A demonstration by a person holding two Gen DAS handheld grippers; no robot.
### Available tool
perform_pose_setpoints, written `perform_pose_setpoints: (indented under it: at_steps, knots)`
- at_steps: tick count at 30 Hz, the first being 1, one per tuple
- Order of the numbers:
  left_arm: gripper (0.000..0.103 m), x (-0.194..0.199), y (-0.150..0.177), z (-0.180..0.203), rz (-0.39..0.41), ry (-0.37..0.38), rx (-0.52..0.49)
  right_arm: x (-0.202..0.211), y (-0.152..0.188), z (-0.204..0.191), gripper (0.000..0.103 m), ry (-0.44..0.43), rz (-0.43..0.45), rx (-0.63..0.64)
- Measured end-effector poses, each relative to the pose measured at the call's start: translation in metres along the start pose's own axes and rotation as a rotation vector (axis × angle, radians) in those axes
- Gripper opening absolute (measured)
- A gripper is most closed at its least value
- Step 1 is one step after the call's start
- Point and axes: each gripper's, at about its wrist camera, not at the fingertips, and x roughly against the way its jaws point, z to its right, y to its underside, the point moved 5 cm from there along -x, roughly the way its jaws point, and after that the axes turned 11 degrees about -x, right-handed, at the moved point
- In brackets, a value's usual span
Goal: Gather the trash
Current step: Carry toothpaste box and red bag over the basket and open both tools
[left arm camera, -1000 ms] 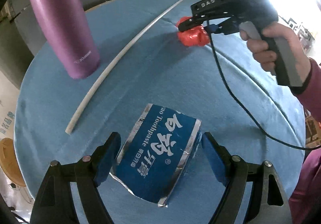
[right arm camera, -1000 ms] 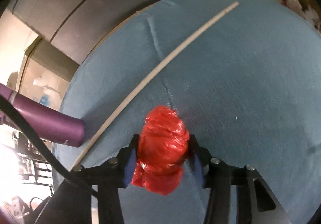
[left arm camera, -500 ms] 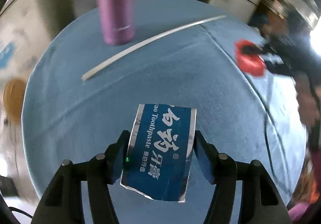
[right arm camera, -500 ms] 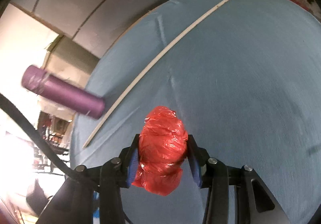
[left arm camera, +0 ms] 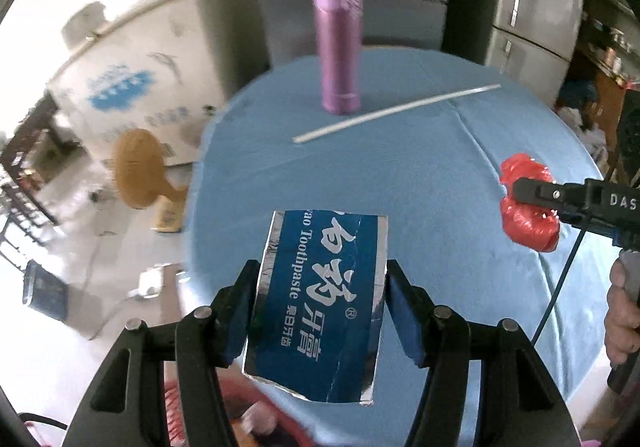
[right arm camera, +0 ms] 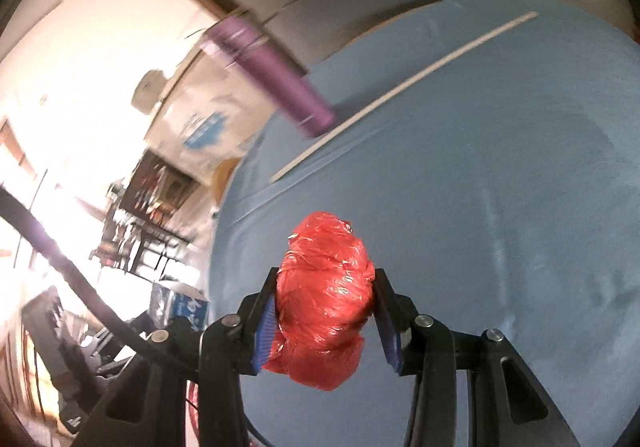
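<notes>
My left gripper (left arm camera: 320, 299) is shut on a blue toothpaste box (left arm camera: 320, 303) with silver edges and holds it above the near edge of the round blue table (left arm camera: 400, 175). My right gripper (right arm camera: 326, 321) is shut on a crumpled red plastic bag (right arm camera: 324, 303), lifted off the table. In the left wrist view the red bag (left arm camera: 526, 223) and the right gripper (left arm camera: 520, 193) show at the right. A long white stick (left arm camera: 396, 113) lies across the far part of the table; it also shows in the right wrist view (right arm camera: 404, 87).
A purple thermos (left arm camera: 338, 43) stands at the table's far edge, blurred in the right wrist view (right arm camera: 272, 75). A wooden stool (left arm camera: 136, 167) and a large white carton (left arm camera: 132, 87) stand on the floor at the left. Grey cabinets (left arm camera: 532, 7) stand behind.
My left gripper closed on the toothpaste box, lifted it and drew back toward the table's near left edge. My right gripper lifted the red bag and moved back with it.
</notes>
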Motion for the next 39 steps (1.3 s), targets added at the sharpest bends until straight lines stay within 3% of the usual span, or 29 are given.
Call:
perform_pose_setpoints:
  at_steps: [5, 12, 21, 39]
  knots:
    - [0.063, 0.044, 0.03, -0.031, 0.034, -0.118, 0.041, 0.002, 0.035, -0.044, 0.046, -0.064, -0.033, 0.086]
    - [0.063, 0.083, 0.076, -0.074, 0.04, -0.224, 0.104, -0.008, 0.088, -0.103, 0.046, -0.125, -0.09, 0.197]
    - [0.063, 0.098, 0.119, -0.106, 0.018, -0.262, 0.177, -0.024, 0.149, -0.151, 0.046, -0.157, -0.167, 0.297]
    - [0.063, 0.088, 0.176, -0.128, -0.049, -0.262, 0.261, -0.063, 0.211, -0.193, 0.047, -0.189, -0.272, 0.381]
